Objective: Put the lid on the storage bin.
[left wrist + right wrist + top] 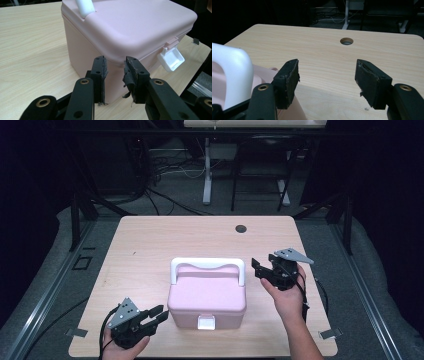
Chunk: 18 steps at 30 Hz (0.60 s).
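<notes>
A pink lidded box point(207, 297) stands near the front middle of the wooden table point(150, 240). Its white handle point(207, 263) stands upright at the back, and its white latch point(206, 322) sits on the front. My left gripper point(162, 314) lies just left of the box's front corner, aimed at it. In the left gripper view the left gripper point(115, 61) is open, a narrow gap between its pads and nothing in it, with the box point(130, 27) and latch point(171, 58) right behind. My right gripper point(256, 268) hovers open beside the handle's right end point(232, 67).
A round cable hole point(241, 228) is in the table's far middle. Bare tabletop stretches behind and to the left of the box. Beyond the far edge are a dark floor, cables and desk legs point(207, 180).
</notes>
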Each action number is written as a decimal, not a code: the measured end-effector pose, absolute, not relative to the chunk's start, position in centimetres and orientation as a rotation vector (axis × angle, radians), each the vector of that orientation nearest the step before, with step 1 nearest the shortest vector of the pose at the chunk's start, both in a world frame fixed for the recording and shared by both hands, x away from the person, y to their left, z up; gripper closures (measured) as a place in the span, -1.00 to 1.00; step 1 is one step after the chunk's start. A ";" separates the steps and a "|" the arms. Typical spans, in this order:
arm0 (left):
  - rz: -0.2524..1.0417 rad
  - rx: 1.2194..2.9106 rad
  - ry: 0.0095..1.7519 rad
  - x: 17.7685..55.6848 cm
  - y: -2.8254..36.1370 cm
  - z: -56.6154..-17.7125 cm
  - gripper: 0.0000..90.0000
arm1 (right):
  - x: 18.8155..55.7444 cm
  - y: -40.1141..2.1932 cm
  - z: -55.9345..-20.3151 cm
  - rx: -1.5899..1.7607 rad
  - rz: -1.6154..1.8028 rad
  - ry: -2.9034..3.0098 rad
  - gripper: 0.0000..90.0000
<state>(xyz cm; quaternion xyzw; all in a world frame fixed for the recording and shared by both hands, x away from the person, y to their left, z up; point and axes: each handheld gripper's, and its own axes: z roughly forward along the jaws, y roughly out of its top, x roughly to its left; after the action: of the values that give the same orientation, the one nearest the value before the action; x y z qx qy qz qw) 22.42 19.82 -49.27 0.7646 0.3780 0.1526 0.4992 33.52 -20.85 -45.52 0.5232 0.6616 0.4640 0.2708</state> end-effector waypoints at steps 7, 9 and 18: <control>0.376 1.841 0.929 22.5 20.0 -49.5 0.52 | 33.5 -20.9 -45.5 1.409 1.250 1.784 -0.21; 0.381 1.830 0.947 22.7 20.4 -49.6 0.51 | 33.5 -20.9 -45.5 1.408 1.249 1.784 -0.21; 0.389 1.787 1.009 23.1 21.3 -50.1 0.33 | 33.1 -20.9 -44.7 1.392 1.283 1.774 -0.20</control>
<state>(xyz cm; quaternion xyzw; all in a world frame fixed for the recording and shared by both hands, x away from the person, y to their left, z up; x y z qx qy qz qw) 23.10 21.33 -50.11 0.7398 0.4174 0.1612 0.5024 33.13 -20.93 -44.74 0.5166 0.6585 0.4761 0.2700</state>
